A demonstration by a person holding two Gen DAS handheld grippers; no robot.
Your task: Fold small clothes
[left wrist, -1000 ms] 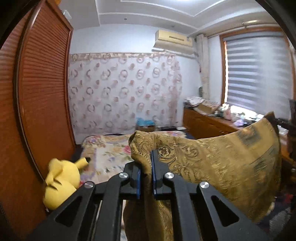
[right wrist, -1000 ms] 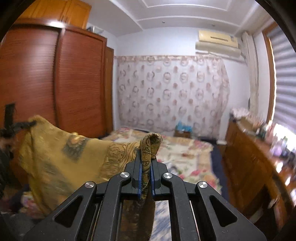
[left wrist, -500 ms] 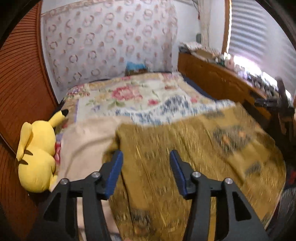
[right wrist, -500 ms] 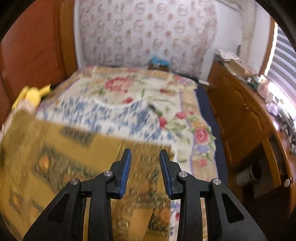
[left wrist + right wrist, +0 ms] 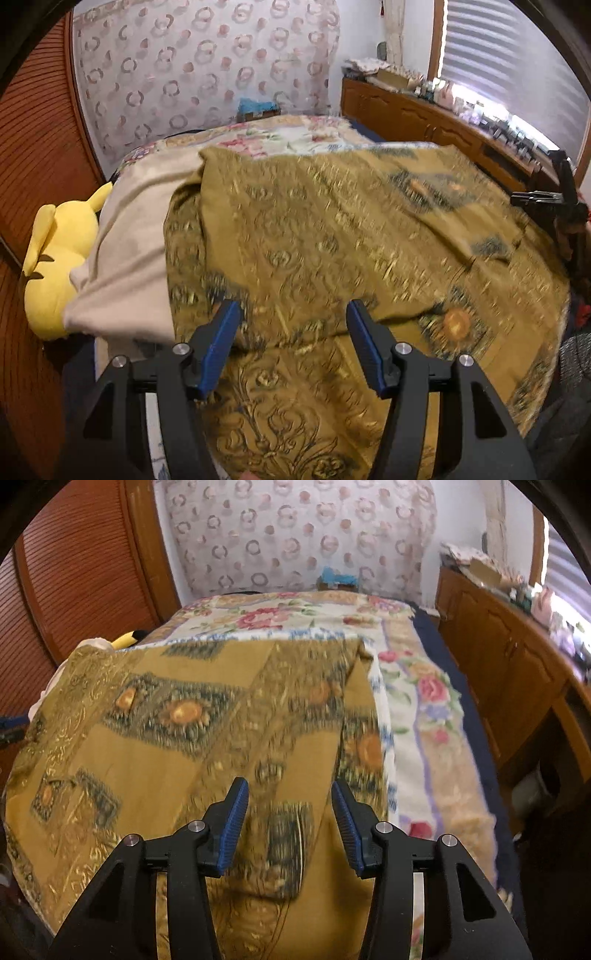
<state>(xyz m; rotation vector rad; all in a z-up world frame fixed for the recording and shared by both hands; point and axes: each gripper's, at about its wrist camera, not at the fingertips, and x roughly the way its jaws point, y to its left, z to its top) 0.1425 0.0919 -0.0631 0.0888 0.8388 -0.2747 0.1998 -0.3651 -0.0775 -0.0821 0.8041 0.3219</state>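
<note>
Bare floral bed (image 5: 417,716) lies open at three o'clock of the gold cloth (image 5: 207,746); wooden dresser (image 5: 517,657) walls it beyond; yellow plush (image 5: 59,258) and wardrobe (image 5: 33,155) crowd nine o'clock.

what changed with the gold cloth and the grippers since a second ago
Both grippers let go: the left gripper and right gripper, shut on the lifted gold cloth before, have just been opening, pads clear of it. The cloth dropped flat onto the bed. The yellow plush stayed put.
</note>
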